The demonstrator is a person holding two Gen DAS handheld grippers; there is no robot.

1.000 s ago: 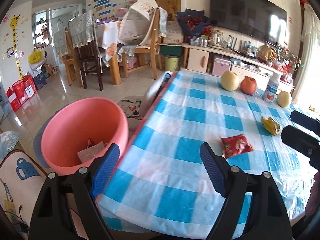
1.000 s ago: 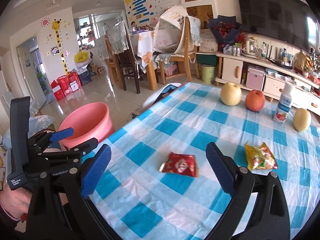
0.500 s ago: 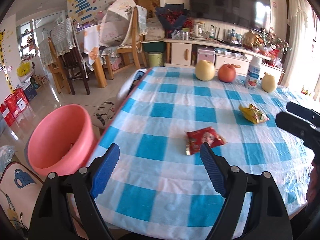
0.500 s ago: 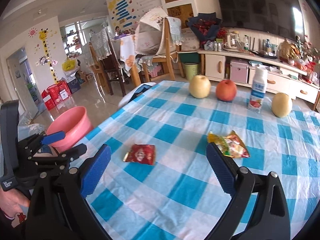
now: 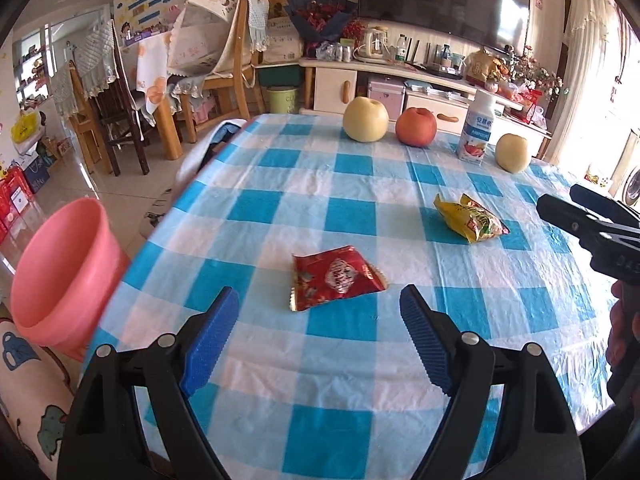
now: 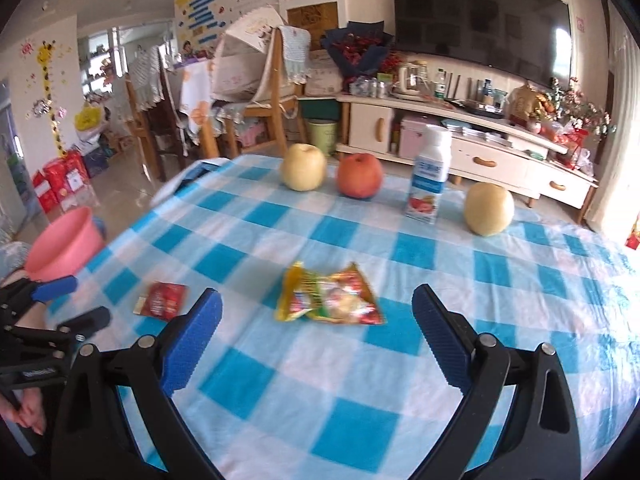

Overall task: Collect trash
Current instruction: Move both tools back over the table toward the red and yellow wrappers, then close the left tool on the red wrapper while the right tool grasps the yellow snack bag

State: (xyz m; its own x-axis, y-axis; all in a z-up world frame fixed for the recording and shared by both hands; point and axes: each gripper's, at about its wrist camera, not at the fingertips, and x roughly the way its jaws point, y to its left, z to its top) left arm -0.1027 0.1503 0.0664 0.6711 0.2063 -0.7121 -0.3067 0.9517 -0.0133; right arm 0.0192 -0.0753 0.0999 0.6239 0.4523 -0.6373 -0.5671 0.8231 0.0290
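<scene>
Tongs spread wide, empty, one pair per wrapper.
My left gripper (image 5: 316, 334) frames the red wrapper (image 5: 335, 277) just ahead; my right gripper (image 6: 316, 340) frames the yellow wrapper (image 6: 330, 297). Pink bin (image 5: 60, 276) waits far left, off the table (image 5: 320, 400).

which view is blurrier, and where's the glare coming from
The right wrist view is blurrier: the yellow wrapper and red wrapper are smeared. In the left wrist view the red wrapper is crisp. Both views blow out at the bright window on the right edge, and both bend and darken at the corners from the fisheye lens.
</scene>
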